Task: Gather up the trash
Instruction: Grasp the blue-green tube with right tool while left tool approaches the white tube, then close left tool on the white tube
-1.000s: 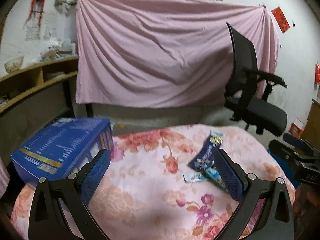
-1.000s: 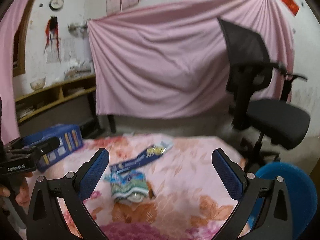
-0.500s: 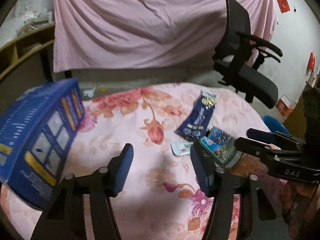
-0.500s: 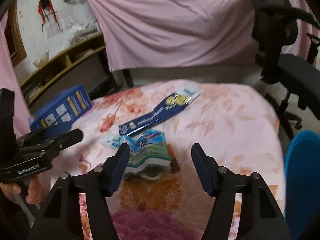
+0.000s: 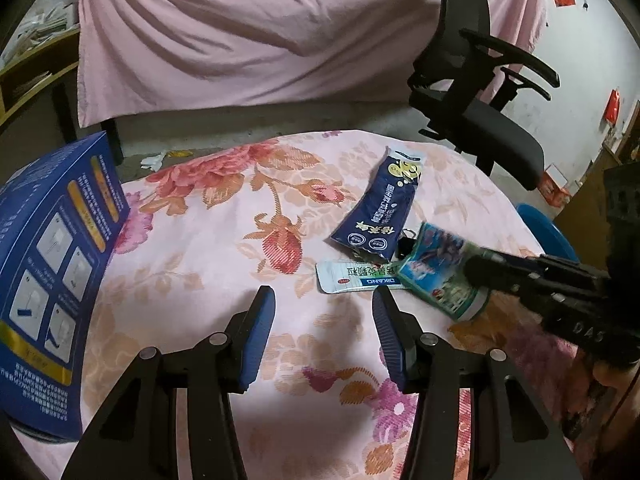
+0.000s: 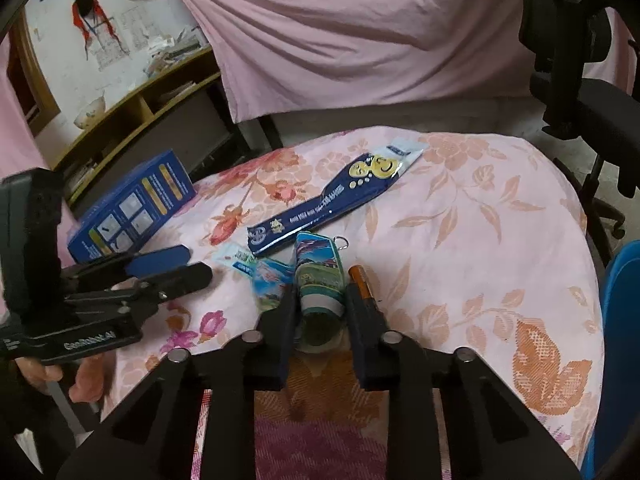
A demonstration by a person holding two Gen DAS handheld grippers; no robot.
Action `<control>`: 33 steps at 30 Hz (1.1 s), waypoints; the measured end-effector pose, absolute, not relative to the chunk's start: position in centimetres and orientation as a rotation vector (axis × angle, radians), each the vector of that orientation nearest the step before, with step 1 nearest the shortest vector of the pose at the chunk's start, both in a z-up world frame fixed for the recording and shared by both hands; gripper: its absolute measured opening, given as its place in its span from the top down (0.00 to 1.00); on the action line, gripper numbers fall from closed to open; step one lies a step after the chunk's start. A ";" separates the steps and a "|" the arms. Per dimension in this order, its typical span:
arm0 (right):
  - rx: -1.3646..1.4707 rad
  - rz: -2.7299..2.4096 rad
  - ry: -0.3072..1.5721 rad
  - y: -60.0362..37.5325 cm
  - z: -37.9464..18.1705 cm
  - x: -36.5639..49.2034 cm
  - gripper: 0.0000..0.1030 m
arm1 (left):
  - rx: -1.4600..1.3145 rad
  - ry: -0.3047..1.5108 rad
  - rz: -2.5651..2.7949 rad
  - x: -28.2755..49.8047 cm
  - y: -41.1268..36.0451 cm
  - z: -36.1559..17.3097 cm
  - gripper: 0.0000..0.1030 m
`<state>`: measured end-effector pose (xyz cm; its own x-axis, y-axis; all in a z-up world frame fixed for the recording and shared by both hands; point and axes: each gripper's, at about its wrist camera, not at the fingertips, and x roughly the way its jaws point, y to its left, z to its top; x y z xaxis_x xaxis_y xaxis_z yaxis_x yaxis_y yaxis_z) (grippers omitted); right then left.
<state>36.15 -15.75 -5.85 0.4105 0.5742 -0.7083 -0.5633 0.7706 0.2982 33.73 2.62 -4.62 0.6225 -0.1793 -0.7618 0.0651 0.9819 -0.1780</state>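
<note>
Dim indoor light, soft shadows, fisheye-bent edges (dark corners), slight blur

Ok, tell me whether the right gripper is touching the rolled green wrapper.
Touching. In the right wrist view, the right gripper is closing with the rolled green wrapper wedged between both fingers, pads against its sides.

Both wrist views angled down, close; share floral tabletop (image 5: 224, 248).

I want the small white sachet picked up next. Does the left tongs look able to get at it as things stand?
Probably yes. The left tongs hold nothing, and the white sachet lies flat just ahead on the cloth. One end sits under the green wrapper that the right tongs are closing on; the near end looks free.
</note>
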 end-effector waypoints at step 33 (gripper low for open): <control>0.201 0.534 0.866 -23.5 -5.6 37.6 0.87 | 0.216 0.976 -0.496 35.5 -3.4 -6.2 0.57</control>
<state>37.64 -23.54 -5.57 0.5271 0.5229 -0.6699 -0.3640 0.8512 0.3781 35.47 -3.37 -6.22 0.4600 -0.3042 -0.8342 0.4943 0.8682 -0.0440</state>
